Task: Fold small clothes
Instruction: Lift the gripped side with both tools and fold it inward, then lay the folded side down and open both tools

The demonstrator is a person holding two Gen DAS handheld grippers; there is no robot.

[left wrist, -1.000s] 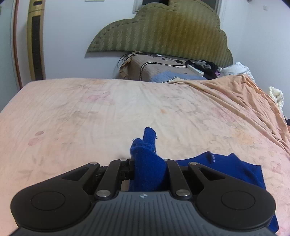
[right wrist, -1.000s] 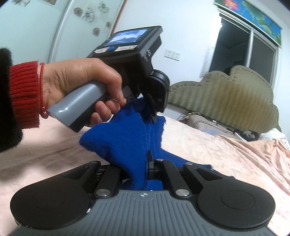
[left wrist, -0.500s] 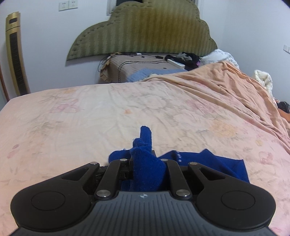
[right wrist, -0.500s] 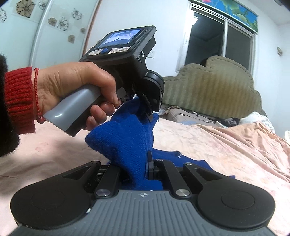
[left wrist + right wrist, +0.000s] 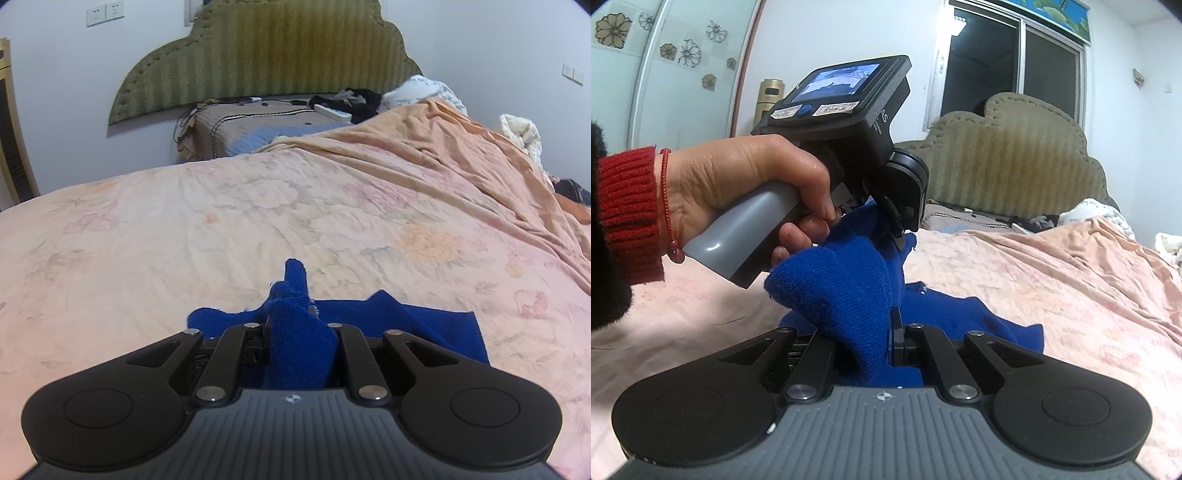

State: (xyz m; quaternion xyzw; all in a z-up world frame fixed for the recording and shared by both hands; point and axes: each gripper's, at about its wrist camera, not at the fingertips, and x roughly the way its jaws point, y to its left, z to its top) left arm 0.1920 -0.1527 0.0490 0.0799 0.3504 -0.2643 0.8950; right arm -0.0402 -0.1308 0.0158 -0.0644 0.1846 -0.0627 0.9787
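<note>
The blue garment (image 5: pixel 849 291) is pinched by both the left gripper (image 5: pixel 905 236) and right gripper (image 5: pixel 875 343), its free part apparently trailing toward the headboard (image 5: pixel 1008 155).

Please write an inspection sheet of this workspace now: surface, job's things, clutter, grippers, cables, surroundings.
Surface: bed sheet, pale pink with a floral print, wrinkled; an orange blanket lies at its right.
Job's things: one blue knit garment, partly lying on the sheet, partly lifted.
Clutter: dark clothes and a white bundle near the headboard.
Grippers: left gripper shut on a bunch of the garment; right gripper shut on another bunch; a hand holds the left gripper's handle.
Cables: dark cables beside the brown cover at the bed's head.
Surroundings: green headboard, window, wall sockets.
</note>
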